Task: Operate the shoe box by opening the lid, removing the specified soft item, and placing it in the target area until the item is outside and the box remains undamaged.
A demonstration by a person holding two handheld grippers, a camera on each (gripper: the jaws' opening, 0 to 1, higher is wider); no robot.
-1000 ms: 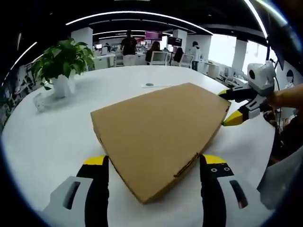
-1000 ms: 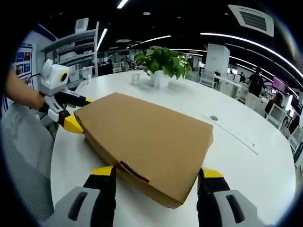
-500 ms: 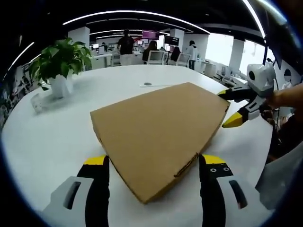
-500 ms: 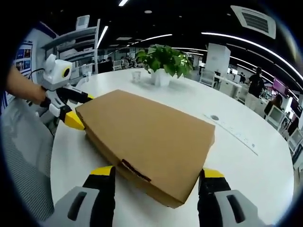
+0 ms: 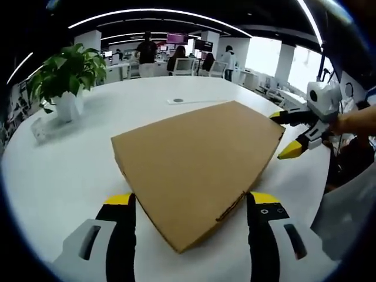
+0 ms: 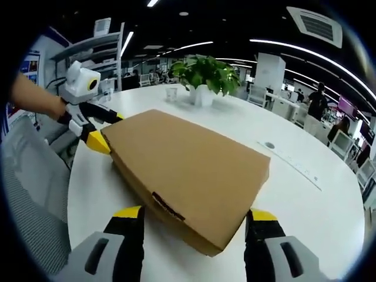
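Box (image 5: 197,167) flat on the white desk (image 5: 70,170), lid down, brown cardboard, one corner pointing toward 6 o'clock in the left gripper view. Small tear or tab on its near edge at 5 o'clock.

Left gripper (image 5: 191,202): jaws apart, straddling the near corner of the box, not touching it as far as can be seen. In the right gripper view it sits at 10 o'clock (image 6: 104,130), yellow tips apart at the box's far corner.

Right gripper (image 6: 191,214): jaws apart, either side of the box's near edge. In the left gripper view it shows at 3 o'clock (image 5: 283,134), tips spread at the box's right corner.

Plant (image 5: 61,73) in a white pot at 10 o'clock, well apart from the box.
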